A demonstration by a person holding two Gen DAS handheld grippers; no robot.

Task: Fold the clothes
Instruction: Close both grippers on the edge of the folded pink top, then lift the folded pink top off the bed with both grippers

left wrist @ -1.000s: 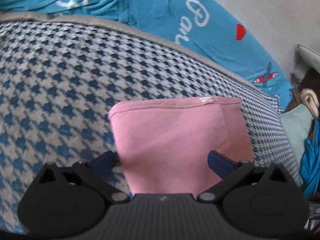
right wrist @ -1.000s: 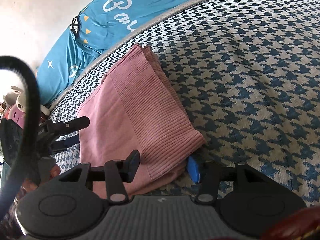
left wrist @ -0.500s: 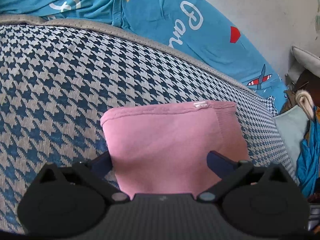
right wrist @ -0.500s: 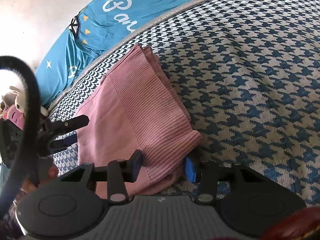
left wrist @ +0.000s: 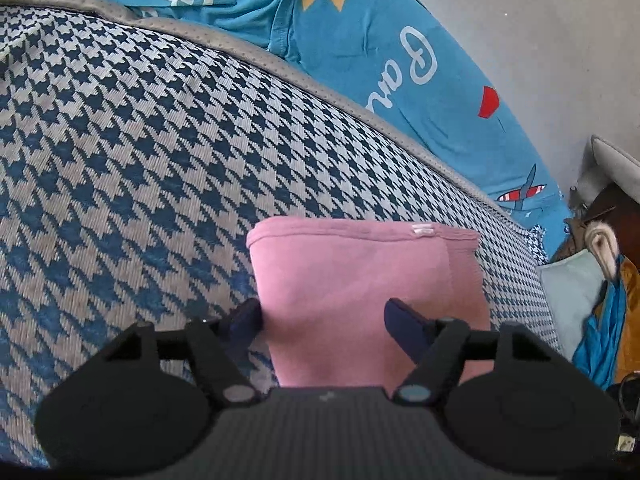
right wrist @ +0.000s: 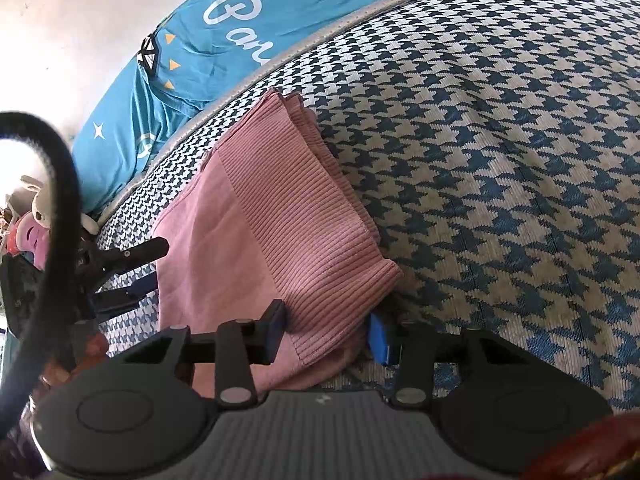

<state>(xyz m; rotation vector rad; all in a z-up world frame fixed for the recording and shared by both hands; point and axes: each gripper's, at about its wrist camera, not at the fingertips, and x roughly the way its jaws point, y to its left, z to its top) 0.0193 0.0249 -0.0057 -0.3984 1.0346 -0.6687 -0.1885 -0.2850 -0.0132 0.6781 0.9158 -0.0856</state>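
Observation:
A folded pink garment (left wrist: 360,280) lies on the blue-and-white houndstooth cushion (left wrist: 140,160). Its ribbed hem (right wrist: 304,232) faces the right wrist view. My left gripper (left wrist: 324,322) is open and straddles the garment's near edge: one finger at the left side edge, the other resting on top of the fabric. The left gripper (right wrist: 140,268) also shows in the right wrist view, at the garment's far side. My right gripper (right wrist: 328,332) is open with its jaws partly narrowed around the ribbed near corner, and fabric fills the gap.
A bright blue printed sheet (left wrist: 400,60) lies behind the cushion's grey piping (left wrist: 280,64), against a pale wall. Clutter and blue cloth (left wrist: 600,320) sit off the cushion's right end. Soft toys (right wrist: 36,216) lie at the left, and a black cable (right wrist: 60,184) arcs in front.
Both grippers' jaws have narrowed around the pink garment, the left one markedly in the last half second. The garment has stayed in place.

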